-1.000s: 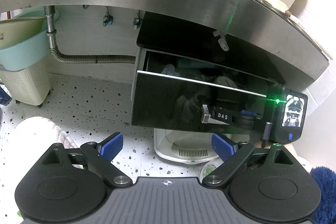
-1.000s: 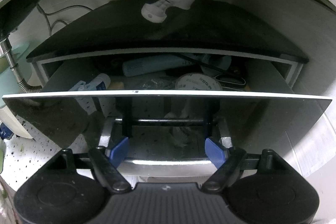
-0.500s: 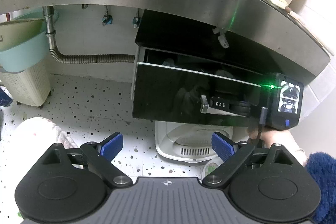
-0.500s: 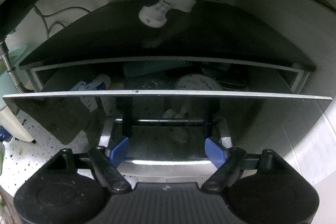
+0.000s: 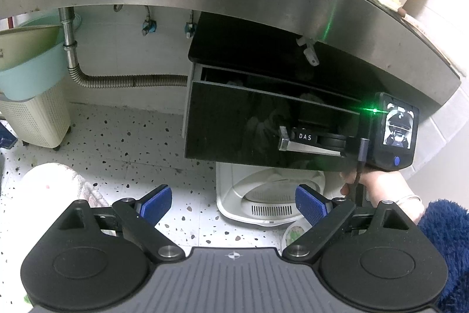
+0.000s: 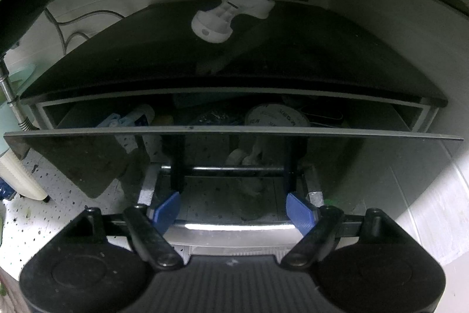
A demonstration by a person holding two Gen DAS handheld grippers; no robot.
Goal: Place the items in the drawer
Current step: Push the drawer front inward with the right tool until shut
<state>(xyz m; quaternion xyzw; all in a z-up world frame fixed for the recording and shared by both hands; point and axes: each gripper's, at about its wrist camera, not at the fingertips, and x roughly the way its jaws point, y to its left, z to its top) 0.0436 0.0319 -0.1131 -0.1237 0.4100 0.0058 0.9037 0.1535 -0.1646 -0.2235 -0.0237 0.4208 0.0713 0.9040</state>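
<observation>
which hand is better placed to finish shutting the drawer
Right. The right gripper is open against the drawer front at its handle. The left gripper hangs open and empty, well back from it.

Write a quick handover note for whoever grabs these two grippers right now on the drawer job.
Left gripper: open, empty, held back over the speckled floor, facing the cabinet.
Right gripper: open, pressed up to the black drawer front at its metal handle bar, gripping nothing.
Drawer: now only a narrow gap open; it has been sliding shut over the last second.
Inside, through the gap: a tape roll, a white bottle and other clutter, so items look stowed.
Left to do: finish pushing the drawer closed, then back the right gripper away.
</observation>
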